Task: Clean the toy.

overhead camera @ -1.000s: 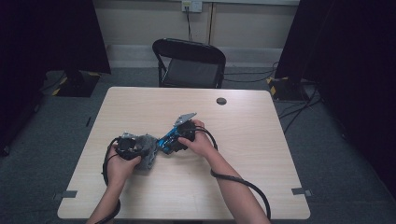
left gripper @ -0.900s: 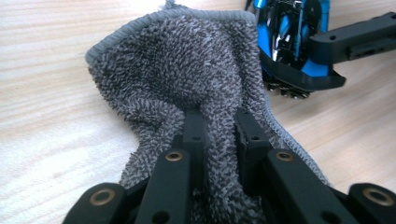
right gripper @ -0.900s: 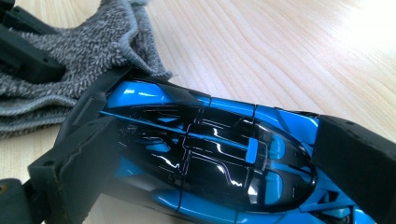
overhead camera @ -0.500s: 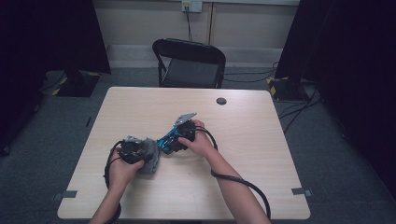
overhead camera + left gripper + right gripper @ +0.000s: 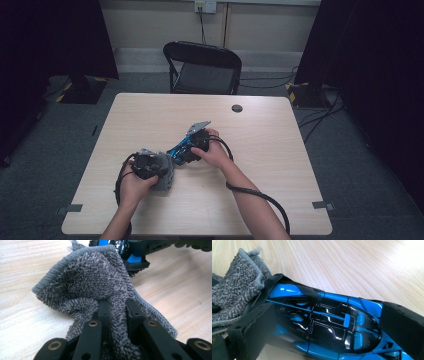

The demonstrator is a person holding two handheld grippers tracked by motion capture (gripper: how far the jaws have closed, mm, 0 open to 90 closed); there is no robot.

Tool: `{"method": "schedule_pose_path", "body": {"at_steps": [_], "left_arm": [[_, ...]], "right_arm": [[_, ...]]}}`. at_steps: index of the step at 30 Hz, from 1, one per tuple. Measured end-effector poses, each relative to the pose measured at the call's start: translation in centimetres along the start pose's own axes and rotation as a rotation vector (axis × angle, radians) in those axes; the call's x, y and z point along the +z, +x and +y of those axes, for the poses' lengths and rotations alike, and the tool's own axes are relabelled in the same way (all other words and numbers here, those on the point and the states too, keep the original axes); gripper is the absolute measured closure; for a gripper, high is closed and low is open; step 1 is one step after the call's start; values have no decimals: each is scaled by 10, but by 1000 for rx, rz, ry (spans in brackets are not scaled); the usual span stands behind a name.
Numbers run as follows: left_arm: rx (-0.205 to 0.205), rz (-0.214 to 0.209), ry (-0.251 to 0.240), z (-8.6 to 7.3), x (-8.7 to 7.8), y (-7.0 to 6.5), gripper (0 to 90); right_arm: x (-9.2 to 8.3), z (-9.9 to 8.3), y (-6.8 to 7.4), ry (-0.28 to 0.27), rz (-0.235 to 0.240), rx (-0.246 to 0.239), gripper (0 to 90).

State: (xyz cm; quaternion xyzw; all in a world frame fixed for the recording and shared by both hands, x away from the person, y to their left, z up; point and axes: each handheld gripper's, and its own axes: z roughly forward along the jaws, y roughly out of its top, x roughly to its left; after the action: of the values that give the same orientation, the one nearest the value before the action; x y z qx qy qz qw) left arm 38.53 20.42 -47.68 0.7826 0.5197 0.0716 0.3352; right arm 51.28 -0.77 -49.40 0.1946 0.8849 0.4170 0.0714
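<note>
I have the left gripper (image 5: 117, 307) clamped on the grey cloth (image 5: 95, 282) and the right gripper (image 5: 324, 325) clamped across the blue toy car (image 5: 322, 322), cloth touching its end.

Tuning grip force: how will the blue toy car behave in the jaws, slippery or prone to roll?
Toy car looks glossy and hard, so probably slippery against the right gripper pads. Its tapered body might squirt out under squeeze. Thin fins look fragile.
</note>
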Motion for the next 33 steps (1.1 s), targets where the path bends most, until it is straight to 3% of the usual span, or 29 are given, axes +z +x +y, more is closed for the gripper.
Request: {"method": "schedule_pose_path", "body": {"at_steps": [10,13,17,22,30,33], "left_arm": [[-8,-15,5,-3,-3,-2,776],[-5,15,17,-3,-6,2,776],[-45,-3,9,-6,-9,7,775],[-66,12,4,-8,-12,13,776],[-87,43,-3,-10,-14,19,776],[-71,49,3,-9,-15,20,776]], "right_arm": [[0,0,0,4,1,-2,6],[0,0,0,6,1,-3,6],[0,0,0,2,2,-2,7],[0,0,0,2,2,-2,7],[0,0,0,0,2,-3,7],[0,0,0,0,1,-2,7]]}}
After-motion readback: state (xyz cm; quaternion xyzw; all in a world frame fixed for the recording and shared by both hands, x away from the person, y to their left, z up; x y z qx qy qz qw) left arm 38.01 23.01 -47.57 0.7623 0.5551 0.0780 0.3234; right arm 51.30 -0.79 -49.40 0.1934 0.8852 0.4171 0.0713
